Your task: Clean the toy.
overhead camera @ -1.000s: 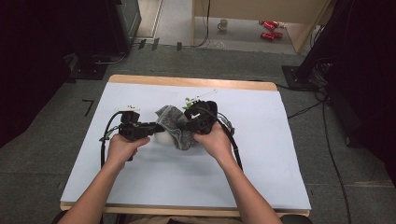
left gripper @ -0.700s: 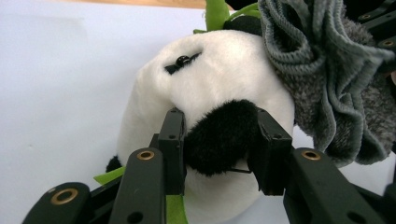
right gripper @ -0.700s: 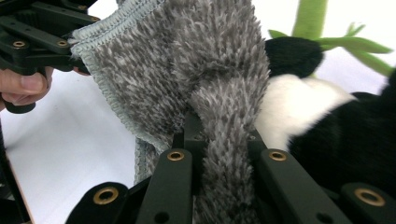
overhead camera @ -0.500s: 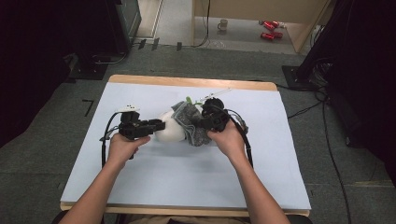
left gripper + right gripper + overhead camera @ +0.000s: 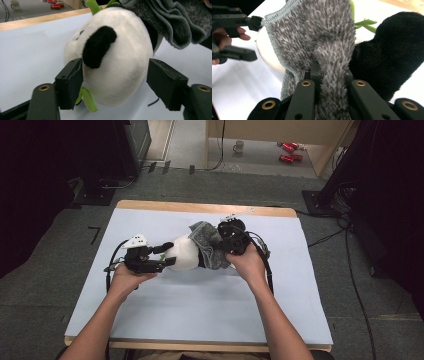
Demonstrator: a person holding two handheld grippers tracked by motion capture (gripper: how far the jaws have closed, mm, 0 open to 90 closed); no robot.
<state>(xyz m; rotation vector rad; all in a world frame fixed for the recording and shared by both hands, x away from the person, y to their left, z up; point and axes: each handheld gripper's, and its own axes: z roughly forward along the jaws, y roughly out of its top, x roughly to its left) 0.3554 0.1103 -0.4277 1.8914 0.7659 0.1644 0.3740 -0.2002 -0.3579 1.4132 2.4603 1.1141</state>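
While visible: one panda toy (image 5: 186, 254), one grey cloth (image 5: 211, 245).

From my feed I see a table (image 5: 150, 320) with a pale blue-white top and a wooden edge, standing on grey carpet (image 5: 45, 285). Beyond its far edge there is a light wooden desk frame (image 5: 320, 150); under it, on the lighter floor, a mug (image 5: 239, 146) and two red cans (image 5: 289, 152). Dark equipment (image 5: 135, 145) stands at far left, black drapes at right, with cables (image 5: 350, 270) trailing over the carpet.
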